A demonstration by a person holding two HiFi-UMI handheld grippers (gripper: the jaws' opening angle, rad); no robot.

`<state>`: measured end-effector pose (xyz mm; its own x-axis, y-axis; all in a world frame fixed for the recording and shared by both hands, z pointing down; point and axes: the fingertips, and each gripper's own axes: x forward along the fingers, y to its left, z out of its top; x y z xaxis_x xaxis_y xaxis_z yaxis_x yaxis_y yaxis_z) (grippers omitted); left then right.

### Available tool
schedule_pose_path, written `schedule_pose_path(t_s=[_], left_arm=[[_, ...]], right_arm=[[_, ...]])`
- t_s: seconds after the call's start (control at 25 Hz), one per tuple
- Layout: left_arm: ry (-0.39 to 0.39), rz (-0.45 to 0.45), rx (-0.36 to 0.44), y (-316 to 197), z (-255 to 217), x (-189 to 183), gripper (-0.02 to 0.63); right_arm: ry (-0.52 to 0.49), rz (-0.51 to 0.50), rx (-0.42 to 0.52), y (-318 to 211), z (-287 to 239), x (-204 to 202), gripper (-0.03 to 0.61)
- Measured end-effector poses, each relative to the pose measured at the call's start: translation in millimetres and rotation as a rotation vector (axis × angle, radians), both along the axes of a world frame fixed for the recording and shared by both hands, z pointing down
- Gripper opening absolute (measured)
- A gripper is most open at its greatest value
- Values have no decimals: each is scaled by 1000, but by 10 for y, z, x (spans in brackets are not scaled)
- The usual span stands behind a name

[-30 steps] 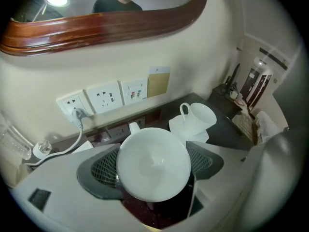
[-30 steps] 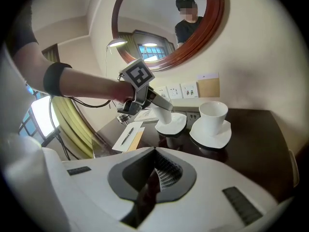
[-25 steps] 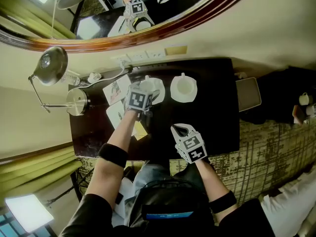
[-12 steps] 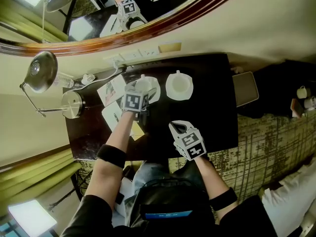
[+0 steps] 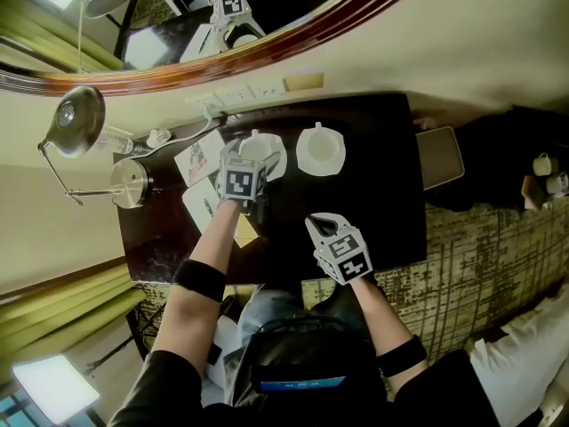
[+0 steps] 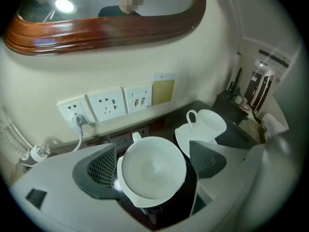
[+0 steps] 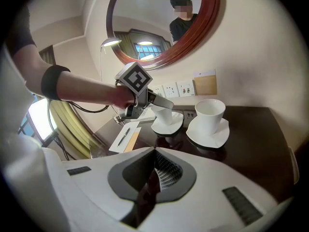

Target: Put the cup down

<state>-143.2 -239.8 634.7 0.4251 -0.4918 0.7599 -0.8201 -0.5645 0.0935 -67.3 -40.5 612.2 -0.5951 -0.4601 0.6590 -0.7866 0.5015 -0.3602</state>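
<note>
One white ceramic cup sits on white saucer on dark wooden table, between jaws of your left gripper: released, just been opening. Your right gripper clenched, empty, well apart from cup

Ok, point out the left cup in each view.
Head view: left cup sits upper centre, near the wall.
Left gripper view: lower centre, seen from above.
Right gripper view: centre, below the mirror.
Shared landmark: the right cup, beside it in all three views.
</note>
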Motion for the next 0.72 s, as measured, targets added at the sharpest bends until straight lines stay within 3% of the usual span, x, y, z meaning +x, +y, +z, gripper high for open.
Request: schedule_pose_path(t_s=[0.2, 0.4, 0.6, 0.72], left_arm=[[6, -5, 41, 143, -282, -10, 474], [-19, -65, 96, 427, -636, -122, 471], [-12, -138, 171, 773, -1022, -141, 325], [33, -141, 192, 1008, -1193, -33, 279]], right_arm=[[-15, -2, 7, 0, -124, 118, 11], [-4, -19, 34, 17, -304, 314, 11], [6, -33, 66, 56, -502, 498, 11], [17, -43, 105, 33, -646, 592, 11]])
